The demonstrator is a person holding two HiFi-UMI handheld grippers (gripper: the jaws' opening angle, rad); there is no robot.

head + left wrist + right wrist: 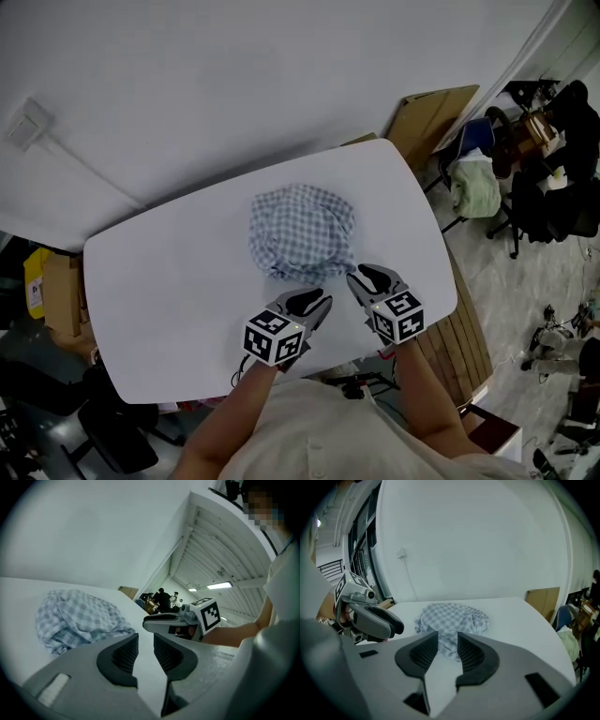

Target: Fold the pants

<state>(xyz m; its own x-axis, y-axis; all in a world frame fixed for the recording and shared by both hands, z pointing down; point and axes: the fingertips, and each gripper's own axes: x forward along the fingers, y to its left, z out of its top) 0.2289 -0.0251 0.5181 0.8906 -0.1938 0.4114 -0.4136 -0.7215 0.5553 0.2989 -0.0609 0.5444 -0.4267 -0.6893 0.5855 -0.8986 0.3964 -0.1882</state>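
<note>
The pants (pixel 302 234) are a blue-and-white checked bundle, crumpled in a heap on the white table (pixel 159 281) a little past its middle. They also show in the left gripper view, pants (pixel 79 618), and in the right gripper view, pants (pixel 452 617). My left gripper (pixel 317 303) hovers near the table's front edge, just short of the heap, open with nothing between its jaws (pixel 145 641). My right gripper (pixel 362 277) is beside it to the right, close to the heap's near edge, also open and empty (pixel 447 641). Neither touches the cloth.
A white wall rises behind the table. To the right stand a cardboard sheet (pixel 427 117), office chairs (pixel 534 197) and a green cloth (pixel 476 187). Boxes (pixel 56 291) sit at the left. A wooden panel (pixel 464 342) lies by the right front corner.
</note>
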